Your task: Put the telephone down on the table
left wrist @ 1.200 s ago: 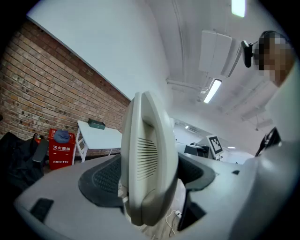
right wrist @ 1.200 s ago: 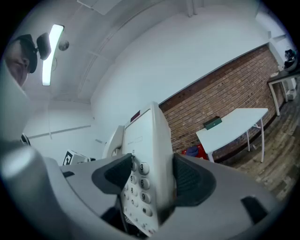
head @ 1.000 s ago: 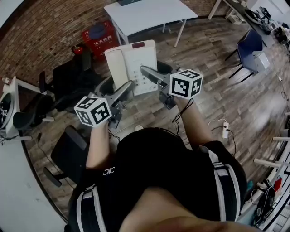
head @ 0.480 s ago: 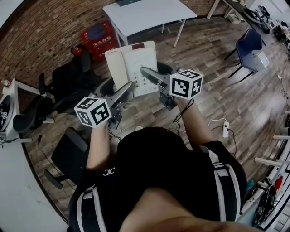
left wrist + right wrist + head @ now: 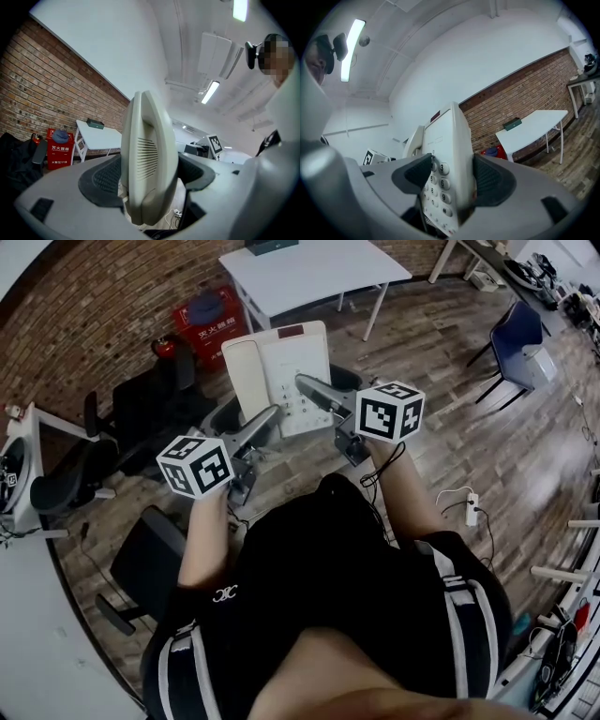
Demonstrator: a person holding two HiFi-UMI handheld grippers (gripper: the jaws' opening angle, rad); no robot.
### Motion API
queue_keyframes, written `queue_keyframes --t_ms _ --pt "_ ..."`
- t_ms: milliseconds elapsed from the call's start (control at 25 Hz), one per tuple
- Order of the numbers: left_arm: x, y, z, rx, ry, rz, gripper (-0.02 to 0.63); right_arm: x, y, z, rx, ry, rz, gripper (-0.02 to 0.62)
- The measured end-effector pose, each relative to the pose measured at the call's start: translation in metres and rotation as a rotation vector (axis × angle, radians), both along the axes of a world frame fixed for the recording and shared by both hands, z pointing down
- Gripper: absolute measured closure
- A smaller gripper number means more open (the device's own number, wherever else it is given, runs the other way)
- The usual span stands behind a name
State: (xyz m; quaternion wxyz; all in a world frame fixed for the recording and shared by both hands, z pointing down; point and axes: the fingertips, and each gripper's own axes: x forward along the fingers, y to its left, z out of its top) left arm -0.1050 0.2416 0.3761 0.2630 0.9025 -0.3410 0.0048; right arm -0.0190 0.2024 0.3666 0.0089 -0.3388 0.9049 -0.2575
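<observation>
Fingers of the left gripper (image 5: pixel 265 420) clamp one edge of the upheld telephone (image 5: pixel 274 362). The right gripper (image 5: pixel 309 388) clamps the opposite edge.

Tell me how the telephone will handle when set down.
The telephone looks like a rigid plastic shell, so it probably won't flex between the left gripper and right gripper. Its smooth casing may slip. The handset, seemingly just resting in its cradle, could fall off if tilted.
</observation>
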Motion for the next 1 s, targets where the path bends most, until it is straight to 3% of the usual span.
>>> queue_keyframes --t_ms 480,1000 --pt "-0.012 -0.037 0.004 0.020 -0.015 -0.001 0.241 -0.012 -0.037 0.004 0.009 -0.012 -0.010 0.356" --pt "-0.003 -0.158 0.012 0.022 -0.016 -0.031 0.241 -0.004 -0.160 0.014 0.004 -0.023 -0.030 0.356"
